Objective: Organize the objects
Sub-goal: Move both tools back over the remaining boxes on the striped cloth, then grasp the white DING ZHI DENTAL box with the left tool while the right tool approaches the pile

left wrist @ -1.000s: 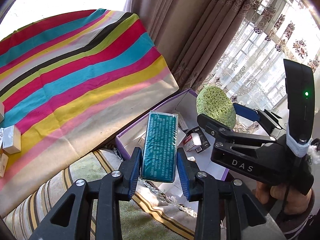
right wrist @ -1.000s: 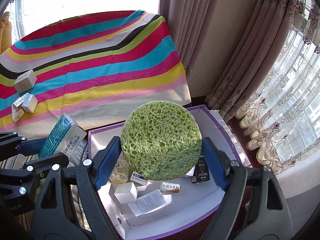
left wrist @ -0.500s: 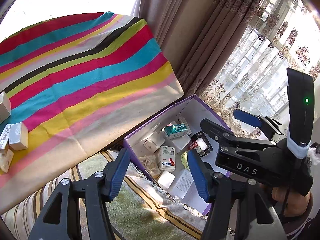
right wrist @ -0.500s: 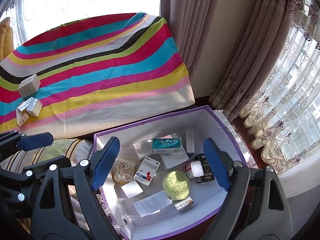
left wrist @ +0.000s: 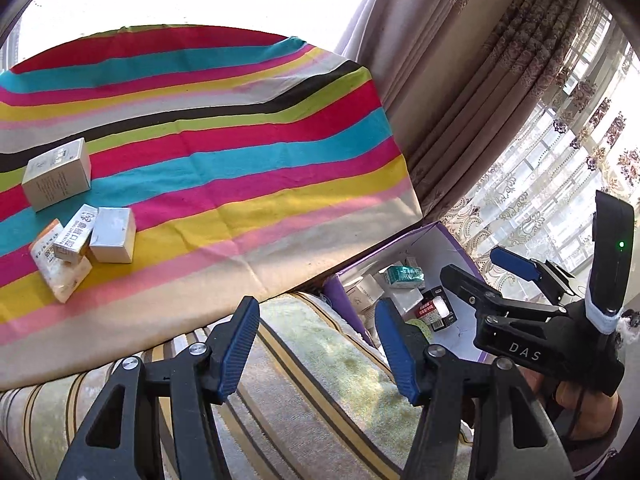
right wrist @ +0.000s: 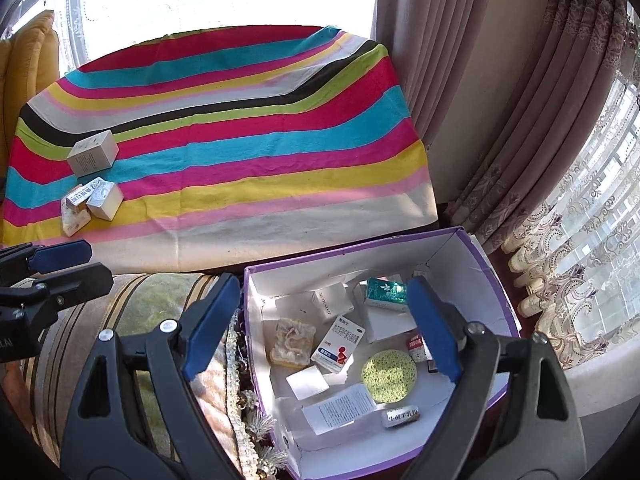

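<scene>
Left hand-held gripper (left wrist: 316, 344) released, empty. Right hand-held gripper (right wrist: 320, 328) released above purple box (right wrist: 496, 280); green sponge (right wrist: 388, 372) lying inside.

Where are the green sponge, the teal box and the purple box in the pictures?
green sponge (right wrist: 389, 372), right wrist view, centre of its top face.
teal box (right wrist: 385, 290), right wrist view, its teal top.
purple box (right wrist: 496, 280), right wrist view, its right wall.

A home living room by a window

Heavy patterned drapes (right wrist: 500, 92) and embroidered lace sheers (right wrist: 580, 216) frame bright windows; a striped cloth (right wrist: 240, 152) covers the surface, with a yellow cushion (right wrist: 24, 76) at its far left corner.
</scene>
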Demonstrator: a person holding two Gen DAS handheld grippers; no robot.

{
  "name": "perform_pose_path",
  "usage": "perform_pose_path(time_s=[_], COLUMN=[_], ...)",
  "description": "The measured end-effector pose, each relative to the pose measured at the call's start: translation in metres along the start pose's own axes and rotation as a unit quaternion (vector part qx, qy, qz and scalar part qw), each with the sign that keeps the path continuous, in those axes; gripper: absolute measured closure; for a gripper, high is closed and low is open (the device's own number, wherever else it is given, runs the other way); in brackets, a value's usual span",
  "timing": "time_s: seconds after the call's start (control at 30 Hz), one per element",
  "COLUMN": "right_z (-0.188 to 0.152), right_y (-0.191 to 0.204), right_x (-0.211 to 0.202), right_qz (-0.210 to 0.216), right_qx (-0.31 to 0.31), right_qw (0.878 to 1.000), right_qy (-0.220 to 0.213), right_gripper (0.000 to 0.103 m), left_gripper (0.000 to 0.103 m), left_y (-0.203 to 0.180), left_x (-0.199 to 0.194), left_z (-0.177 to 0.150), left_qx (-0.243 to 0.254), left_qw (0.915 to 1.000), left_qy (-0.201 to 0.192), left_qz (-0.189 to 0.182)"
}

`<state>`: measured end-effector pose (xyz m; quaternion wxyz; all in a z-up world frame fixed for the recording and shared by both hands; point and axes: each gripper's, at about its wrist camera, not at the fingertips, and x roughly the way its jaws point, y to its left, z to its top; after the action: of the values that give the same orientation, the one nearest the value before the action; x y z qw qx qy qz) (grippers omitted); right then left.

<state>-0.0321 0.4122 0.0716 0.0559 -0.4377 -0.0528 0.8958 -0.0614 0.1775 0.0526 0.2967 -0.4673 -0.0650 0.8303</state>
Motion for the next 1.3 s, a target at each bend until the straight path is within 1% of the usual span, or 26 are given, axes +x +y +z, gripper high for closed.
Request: perform_pose_path(time_s=[0.27, 0.43, 0.57, 0.87, 1.07, 1.2, 1.3], right_z=[0.005, 0.009, 0.011, 0.018, 0.023, 0.028, 0.031], right_y=[0.037, 0.064, 0.084, 0.121, 0.136, 0.145, 0.151], right_x=[0.003, 0.006, 0.009, 0.019, 0.029, 0.035, 0.04], right_qz=[0.027, 0.046, 0.062, 0.089, 0.101, 0.109, 0.115], right_qx=[-0.032, -0.056, -0.074, -0.105, -0.121, -0.127, -0.129], right_qw=[0.999, 0.997, 0.995, 0.99, 0.987, 0.986, 0.985], right_qy=[0.003, 0.004, 0.007, 0.014, 0.022, 0.024, 0.027], right_gripper=[0.015, 0.015, 0.015, 0.015, 0.015, 0.015, 0.015], left_gripper=[0.042, 0.042, 0.042, 0.042, 0.042, 0.042, 0.045], left_y=[0.049, 0.078, 0.094, 0.123, 0.142, 0.149, 0.153], left_x=[-0.025, -0.034, -0.038, -0.039, -0.025, -0.012, 0.0], left_z=[-0.007, -0.01, -0.01, 0.0, 0.015, 0.024, 0.031], left_qx=[-0.03, -0.046, -0.054, -0.051, -0.038, -0.017, 0.003], left_qw=[0.9988, 0.9969, 0.9955, 0.9921, 0.9874, 0.9824, 0.9764], left_qy=[-0.012, -0.013, -0.012, -0.007, 0.012, 0.023, 0.033], left_qz=[0.037, 0.063, 0.077, 0.115, 0.153, 0.185, 0.214])
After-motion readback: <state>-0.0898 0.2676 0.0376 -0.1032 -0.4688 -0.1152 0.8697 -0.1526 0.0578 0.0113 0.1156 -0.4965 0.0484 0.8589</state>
